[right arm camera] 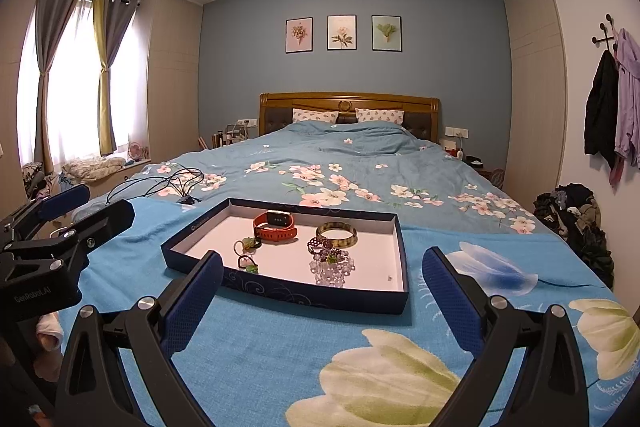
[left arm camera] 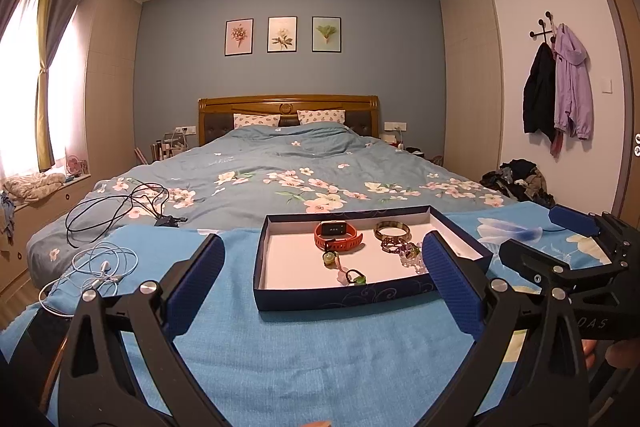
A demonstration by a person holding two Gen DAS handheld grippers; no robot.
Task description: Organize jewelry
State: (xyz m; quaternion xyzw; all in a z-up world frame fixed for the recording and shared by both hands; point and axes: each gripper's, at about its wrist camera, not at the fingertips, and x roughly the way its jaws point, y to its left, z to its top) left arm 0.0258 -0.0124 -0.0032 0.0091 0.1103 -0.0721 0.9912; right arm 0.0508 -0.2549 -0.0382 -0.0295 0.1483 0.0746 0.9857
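A shallow dark blue box [left arm camera: 332,297] [right arm camera: 304,297] with a white floor lies on the blue cloth at the foot of the bed. Inside it are a red smartwatch [left arm camera: 338,237] [right arm camera: 276,225], a brown bangle [left arm camera: 392,230] [right arm camera: 337,234], a purple bead bracelet [left arm camera: 404,251] [right arm camera: 332,263] and small green charm pieces [left arm camera: 354,277] [right arm camera: 248,247]. My left gripper [left arm camera: 322,287] hovers open just in front of the box. My right gripper [right arm camera: 322,291] is open too, near the box's front right corner. Both hold nothing.
White earphones [left arm camera: 100,267] lie on the cloth to the left, with black cables [left arm camera: 120,211] [right arm camera: 168,183] on the floral duvet beyond. A heap of clothes [left arm camera: 516,183] [right arm camera: 572,215] sits on the floor to the right. Coats [left arm camera: 560,87] hang on the wall.
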